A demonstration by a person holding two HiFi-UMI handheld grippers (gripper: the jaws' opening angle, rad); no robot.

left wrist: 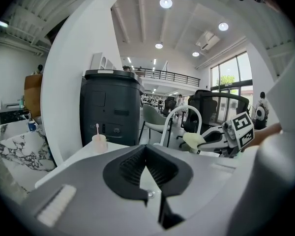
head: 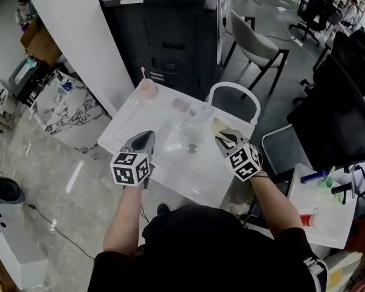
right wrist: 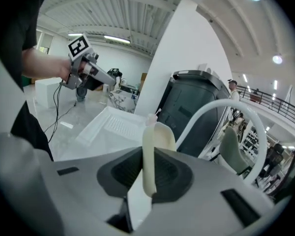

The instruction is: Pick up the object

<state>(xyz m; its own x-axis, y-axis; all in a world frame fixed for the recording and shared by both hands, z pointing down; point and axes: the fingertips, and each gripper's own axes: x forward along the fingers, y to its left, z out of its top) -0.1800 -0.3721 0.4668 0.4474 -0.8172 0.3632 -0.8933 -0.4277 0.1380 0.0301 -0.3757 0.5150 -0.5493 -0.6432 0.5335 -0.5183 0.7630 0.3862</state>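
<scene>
Head view: you stand at a white bench [head: 194, 175] with a marker cube on each tool. The left tongs [head: 148, 134] sit over the near-left part of the bench, beside a white tray [head: 134, 123]. The right tongs [head: 222, 136] sit over the right part and carry the object [head: 219, 125], a pale cream, curved piece, at their tip. A pink cup [head: 147, 89] stands at the far edge, well apart from both tools; a small ball [head: 191, 147] lies between them.

Left gripper view: the left tongs are together with nothing between them. Across the bench the right tongs [left wrist: 209, 139] hold the object [left wrist: 192, 139], which appears clear of the surface; whether any edge touches it cannot be told from here.

Right gripper view: the right tongs [right wrist: 148, 161] are clamped on the object [right wrist: 155, 141]; it stands upright on its thin edge between the pads, most of it projecting past the tips. The left tongs [right wrist: 108, 80] show at upper left.

Step in hand: the grasp looks made and the lift is under way. Next move: keep the clamp steady and carry the object straight up clear of the bench; the hold is on a thin edge, so avoid twisting the wrist, as the piece may pivot or slip; keep the left tongs clear.
</scene>
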